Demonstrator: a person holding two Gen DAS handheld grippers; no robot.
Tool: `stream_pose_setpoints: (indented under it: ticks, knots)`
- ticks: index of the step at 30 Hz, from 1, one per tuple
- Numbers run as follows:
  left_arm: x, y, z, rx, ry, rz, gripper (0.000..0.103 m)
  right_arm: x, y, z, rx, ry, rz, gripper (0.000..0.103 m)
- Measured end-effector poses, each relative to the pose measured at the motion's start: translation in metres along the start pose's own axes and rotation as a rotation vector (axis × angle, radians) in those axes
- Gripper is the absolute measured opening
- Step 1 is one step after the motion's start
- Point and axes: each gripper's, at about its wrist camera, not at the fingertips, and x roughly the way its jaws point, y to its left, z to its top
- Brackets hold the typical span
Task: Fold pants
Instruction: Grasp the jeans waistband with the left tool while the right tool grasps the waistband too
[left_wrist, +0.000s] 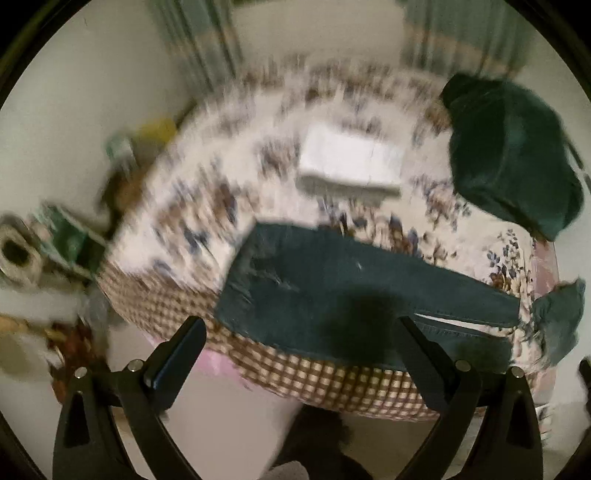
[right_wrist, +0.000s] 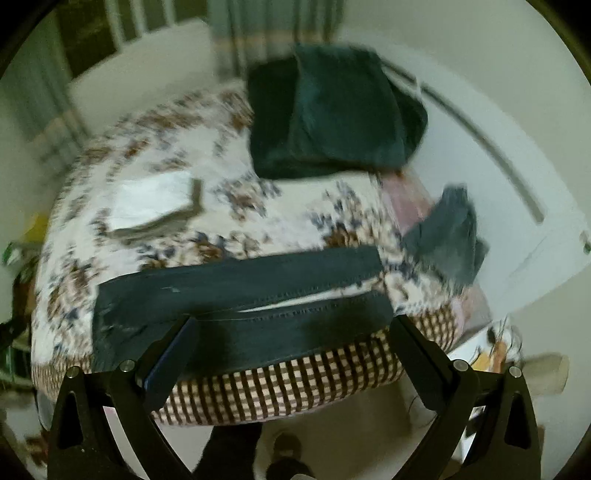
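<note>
Both claws released and empty, left gripper (left_wrist: 301, 338) and right gripper (right_wrist: 291, 338) hovering above dark pants (right_wrist: 236, 291) laid flat along lower centre on the bed's (left_wrist: 332, 380) near edge; through blur, probably risking one-layer pinches or dragging cloth overboard.

I'm looking into a home bedroom: a bed (left_wrist: 369, 384) under a floral bedspread (right_wrist: 280, 206) with a checked side, striped curtains (right_wrist: 273, 33) behind, folded clothes (right_wrist: 332, 114) on top, clutter (left_wrist: 55, 243) along the wall.
</note>
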Motion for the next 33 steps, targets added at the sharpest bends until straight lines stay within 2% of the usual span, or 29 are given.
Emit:
stream_pose_setpoints:
  ticks: [4, 8, 9, 11, 12, 16, 19, 20, 21, 22, 23, 24, 25, 26, 27, 28, 29, 31, 33]
  knots:
    - [0.119, 0.003, 0.061, -0.144, 0.190, 0.011, 0.103, 0.126, 0.004, 0.046, 0.103, 0.137, -0.028, 0.103]
    - [0.226, 0.005, 0.110, -0.253, 0.287, 0.078, 0.103, 0.258, -0.001, 0.078, 0.248, 0.258, -0.057, 0.103]
    - [0.250, 0.007, 0.118, -0.274, 0.314, 0.092, 0.103, 0.298, -0.006, 0.086, 0.293, 0.286, -0.086, 0.103]
    - [0.304, 0.015, 0.134, -0.338, 0.373, 0.089, 0.103, 0.350, -0.013, 0.091, 0.360, 0.323, -0.118, 0.103]
    - [0.325, 0.016, 0.139, -0.363, 0.395, 0.094, 0.103, 0.388, -0.020, 0.095, 0.420, 0.343, -0.123, 0.103]
    - [0.412, 0.021, 0.158, -0.463, 0.470, 0.111, 0.103, 0.487, -0.035, 0.099, 0.533, 0.406, -0.139, 0.103]
    - [0.460, 0.023, 0.166, -0.503, 0.496, 0.132, 0.103, 0.536, -0.046, 0.097, 0.592, 0.435, -0.150, 0.102]
    - [0.472, 0.024, 0.167, -0.499, 0.502, 0.159, 0.096, 0.549, -0.047, 0.096, 0.611, 0.443, -0.155, 0.102]
    - [0.482, 0.025, 0.167, -0.493, 0.506, 0.187, 0.088, 0.563, -0.050, 0.096, 0.631, 0.447, -0.153, 0.102]
    - [0.488, 0.027, 0.166, -0.493, 0.508, 0.210, 0.064, 0.576, -0.052, 0.095, 0.650, 0.460, -0.149, 0.098]
    - [0.491, 0.031, 0.164, -0.507, 0.504, 0.227, 0.050, 0.586, -0.054, 0.093, 0.665, 0.470, -0.143, 0.095]
    - [0.490, 0.036, 0.161, -0.535, 0.483, 0.211, 0.047, 0.599, -0.056, 0.090, 0.676, 0.491, -0.138, 0.086]
    - [0.484, 0.040, 0.159, -0.553, 0.453, 0.193, 0.037, 0.606, -0.057, 0.088, 0.680, 0.504, -0.140, 0.076]
    - [0.479, 0.042, 0.157, -0.559, 0.425, 0.188, 0.027, 0.612, -0.058, 0.086, 0.684, 0.511, -0.142, 0.071]
    - [0.471, 0.044, 0.154, -0.563, 0.397, 0.173, 0.027, 0.614, -0.059, 0.084, 0.688, 0.509, -0.147, 0.055]
    - [0.460, 0.044, 0.150, -0.561, 0.366, 0.147, 0.024, 0.614, -0.062, 0.083, 0.693, 0.497, -0.151, 0.030]
    - [0.450, 0.046, 0.146, -0.556, 0.336, 0.129, 0.023, 0.611, -0.064, 0.081, 0.701, 0.481, -0.147, 0.017]
    - [0.426, 0.048, 0.138, -0.554, 0.286, 0.090, 0.021, 0.602, -0.067, 0.077, 0.718, 0.456, -0.113, 0.009]
    - [0.400, 0.050, 0.130, -0.540, 0.247, 0.057, 0.019, 0.586, -0.066, 0.073, 0.701, 0.421, -0.078, 0.007]
